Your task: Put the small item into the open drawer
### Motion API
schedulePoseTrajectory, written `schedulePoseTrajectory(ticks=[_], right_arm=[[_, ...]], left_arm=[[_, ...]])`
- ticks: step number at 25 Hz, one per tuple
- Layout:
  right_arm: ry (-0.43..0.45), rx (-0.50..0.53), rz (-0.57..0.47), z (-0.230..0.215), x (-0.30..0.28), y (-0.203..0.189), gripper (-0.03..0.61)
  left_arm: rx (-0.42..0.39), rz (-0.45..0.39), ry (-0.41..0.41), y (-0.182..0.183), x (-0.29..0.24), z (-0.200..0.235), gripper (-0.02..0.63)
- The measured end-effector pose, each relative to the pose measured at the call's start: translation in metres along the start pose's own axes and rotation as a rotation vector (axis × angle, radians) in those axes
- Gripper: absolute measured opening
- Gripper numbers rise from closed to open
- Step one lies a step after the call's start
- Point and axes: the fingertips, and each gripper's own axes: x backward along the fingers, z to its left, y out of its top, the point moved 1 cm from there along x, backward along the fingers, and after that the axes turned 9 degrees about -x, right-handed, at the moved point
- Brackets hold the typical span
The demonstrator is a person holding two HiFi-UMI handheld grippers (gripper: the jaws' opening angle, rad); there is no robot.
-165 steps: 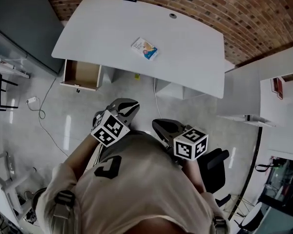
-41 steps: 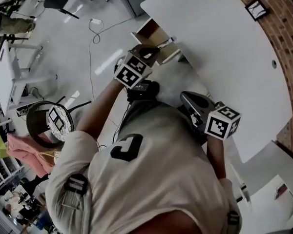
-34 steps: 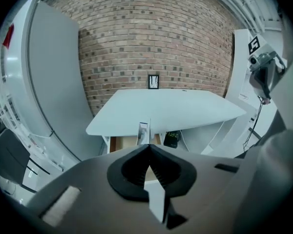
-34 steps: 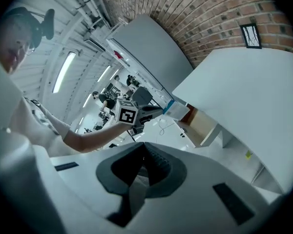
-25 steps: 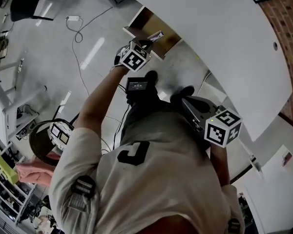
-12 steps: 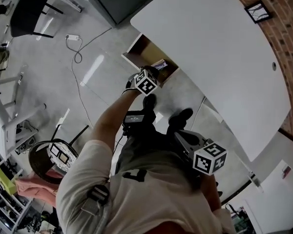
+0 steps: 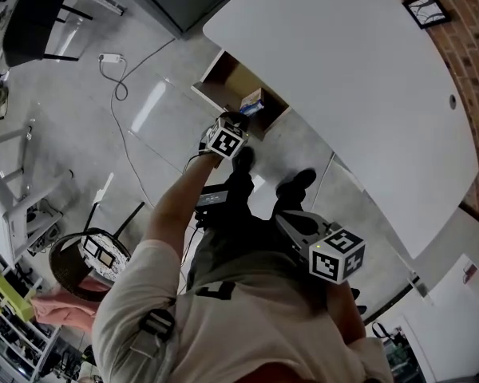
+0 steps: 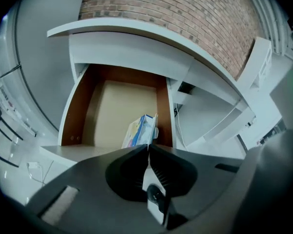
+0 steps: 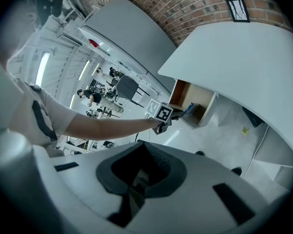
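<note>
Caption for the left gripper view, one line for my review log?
Left hand-held gripper pinches a small blue-and-white packet upright inside the open wooden drawer beneath a white desk.

No legible text, brand or number found. Print on the small box [image 8: 139, 130] in the drawer [image 8: 71, 116]: coloured, unreadable. Square coded markers on cubes of left tool [image 7: 238, 121] and right tool [image 7: 279, 217]: patterns only. Shirt emblem [image 7: 214, 291]: partly hidden, unreadable.

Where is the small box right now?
In the left gripper view, the box is inside the open drawer, beside its right-hand wall, with its near edge pinched in the left gripper's jaws.
</note>
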Motion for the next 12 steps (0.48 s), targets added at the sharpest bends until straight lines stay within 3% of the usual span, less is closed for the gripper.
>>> schedulePoseTrajectory(ticks=[8,12], right_arm=[[0.006,0.009,0.003,0.004,-0.004,0.003,0.003],[0.006,0.013,-0.015,0.005,-0.006,0.006,0.003]], left_arm=[[0.071,0.055,0.041,-0.016,0.000,0.014,0.014],[0.063,0.101,0.064,-0.019,0.005,0.017,0.082]])
